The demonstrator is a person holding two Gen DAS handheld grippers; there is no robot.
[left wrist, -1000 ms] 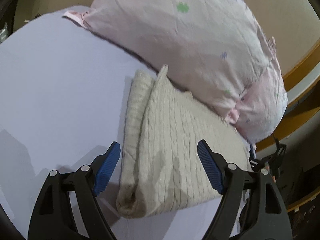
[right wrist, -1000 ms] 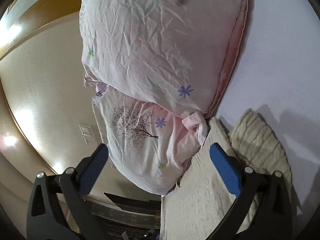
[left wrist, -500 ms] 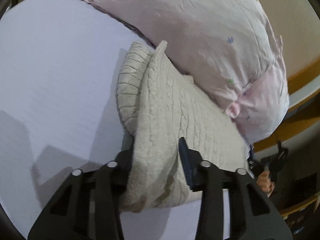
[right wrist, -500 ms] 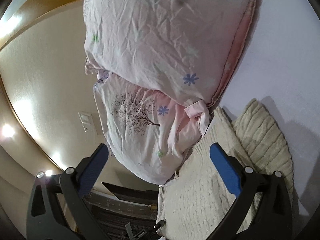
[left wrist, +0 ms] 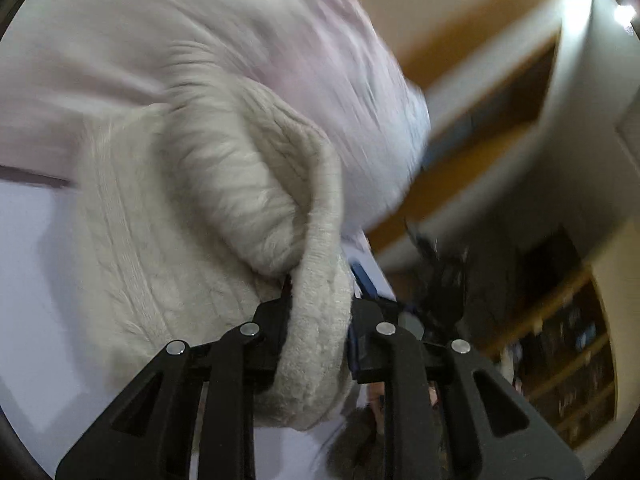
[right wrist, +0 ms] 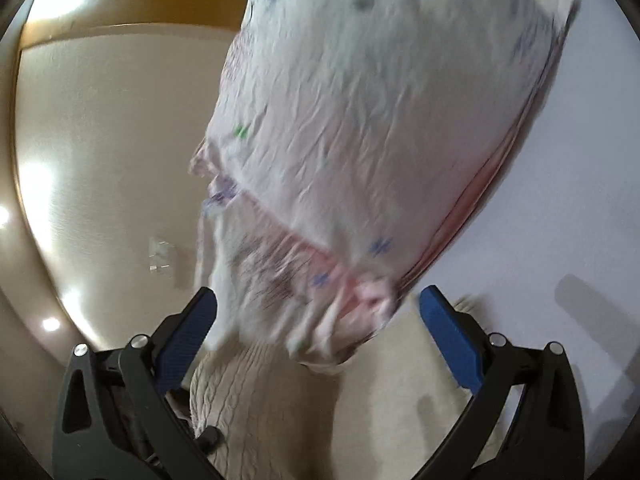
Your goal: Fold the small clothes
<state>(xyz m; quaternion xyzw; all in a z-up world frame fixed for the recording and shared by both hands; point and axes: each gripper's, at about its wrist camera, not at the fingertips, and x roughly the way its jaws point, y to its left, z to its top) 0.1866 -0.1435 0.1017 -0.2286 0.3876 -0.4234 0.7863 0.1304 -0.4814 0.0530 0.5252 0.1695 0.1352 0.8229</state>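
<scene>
A cream cable-knit garment [left wrist: 192,208], folded and bunched, fills the left wrist view. My left gripper [left wrist: 320,300] is shut on its thick folded edge and holds it lifted and curled over. The picture is blurred by motion. In the right wrist view the same cream knit [right wrist: 288,408] lies below my right gripper [right wrist: 320,340], which is open and empty above it. The knit's far end is hidden under the pillows.
Pink flowered pillows [right wrist: 380,128] are stacked against the knit on the pale lilac bed sheet [right wrist: 560,200]. They also show in the left wrist view [left wrist: 320,64]. A beige wall [right wrist: 100,140] and wooden bed frame [left wrist: 460,80] lie beyond.
My left gripper closed on the knit's folded edge and lifted it, tilting sharply. My right gripper stayed open and shifted slightly over the knit.
</scene>
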